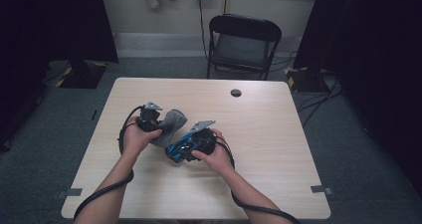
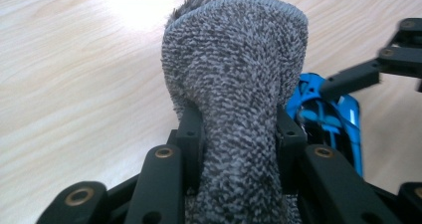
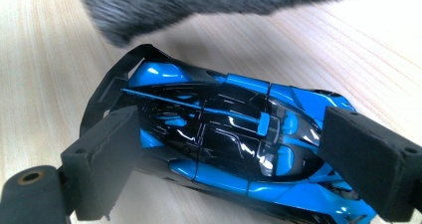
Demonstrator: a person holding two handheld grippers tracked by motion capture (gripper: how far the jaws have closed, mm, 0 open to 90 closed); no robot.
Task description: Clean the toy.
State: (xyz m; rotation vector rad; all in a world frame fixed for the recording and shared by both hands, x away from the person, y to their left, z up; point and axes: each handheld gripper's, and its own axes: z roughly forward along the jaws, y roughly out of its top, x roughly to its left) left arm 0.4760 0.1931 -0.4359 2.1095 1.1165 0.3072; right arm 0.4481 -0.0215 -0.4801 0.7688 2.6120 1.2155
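Cloth [image 2: 234,84] and toy car [image 3: 234,144] are what we have in hand. Our left claw [image 2: 239,129] pinches the grey, fuzzy cloth between its two black pads, and the cloth stands up out of the jaws in a bunched fold that flares wide above them. Our right claw [image 3: 224,159] grips the blue and black car, one pad pressed on each end of its body, with the jaws set wide around it. In the high view the left claw [image 1: 149,115] sits up and to the left of the right claw [image 1: 191,143], with the cloth [image 1: 171,123] reaching from the left claw toward the car [image 1: 180,148]. From the left claw, the car shows just behind and to the right of the cloth; from the right claw, the cloth hangs just past the car. We cannot tell whether cloth and car touch. Both hands are held over the pale wooden table [image 1: 268,134].
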